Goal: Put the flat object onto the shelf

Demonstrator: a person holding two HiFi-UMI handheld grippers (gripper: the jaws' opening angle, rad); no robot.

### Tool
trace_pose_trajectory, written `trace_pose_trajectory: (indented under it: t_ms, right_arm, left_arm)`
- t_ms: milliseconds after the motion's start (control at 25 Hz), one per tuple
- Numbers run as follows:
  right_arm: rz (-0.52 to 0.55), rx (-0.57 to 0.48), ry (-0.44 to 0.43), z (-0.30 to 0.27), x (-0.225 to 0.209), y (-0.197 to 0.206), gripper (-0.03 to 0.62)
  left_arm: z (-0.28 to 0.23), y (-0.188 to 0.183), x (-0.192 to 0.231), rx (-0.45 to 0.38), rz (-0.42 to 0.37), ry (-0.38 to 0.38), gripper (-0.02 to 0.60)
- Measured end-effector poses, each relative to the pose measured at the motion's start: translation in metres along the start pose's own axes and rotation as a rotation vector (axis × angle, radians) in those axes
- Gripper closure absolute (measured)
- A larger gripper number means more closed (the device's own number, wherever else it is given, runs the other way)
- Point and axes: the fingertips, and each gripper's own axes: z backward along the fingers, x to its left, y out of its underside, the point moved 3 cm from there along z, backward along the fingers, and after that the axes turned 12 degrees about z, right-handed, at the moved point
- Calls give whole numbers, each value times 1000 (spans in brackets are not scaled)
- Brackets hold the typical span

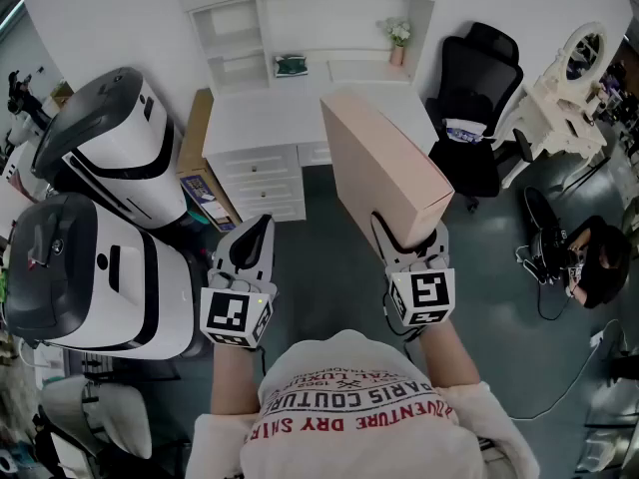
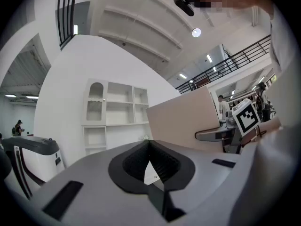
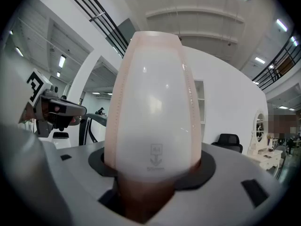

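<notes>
Pinkish flat box (image 1: 384,173) stands on edge in the right gripper (image 1: 409,233), whose two jaws are clamped on its near end, one on each broad face. It reaches up and away from that claw towards the far side of the room. In the right gripper view the box (image 3: 155,102) fills the middle of the picture and rises straight out of the right gripper (image 3: 155,166), with a small arrow mark printed low on its pale narrow edge. The box is held in the air, short of the white shelf unit (image 1: 262,28) that stands against the far wall above a white desk with drawers (image 1: 262,173). A small vase of flowers (image 1: 397,43) and a green item (image 1: 292,65) sit on the shelf unit. The left gripper (image 1: 258,230) hangs to the left of the box, apart from it, its jaws together at the tips with nothing between them. A black office chair (image 1: 479,98) stands to the right, and two large white and grey machines (image 1: 110,148) to the left.
</notes>
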Motion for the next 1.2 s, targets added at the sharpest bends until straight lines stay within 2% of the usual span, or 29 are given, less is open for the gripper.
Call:
trace_pose_trajectory:
  t_ms: [520,760,1000,1200]
  right_arm:
    - [-21,18,-15,-2,20,-2,279]
    - [28,39,-48,-9,48,-9,281]
    - [1,47,-58,-38,47,1,281]
    - [-50,13,-93,-85,29,13,279]
  left_arm:
    - [12,5,15,17,5,29,568]
    - [25,11,33,33,20,39,568]
    - [17,21,48,49,20,23,568]
    - [-17,23,66,42,17,-30,568]
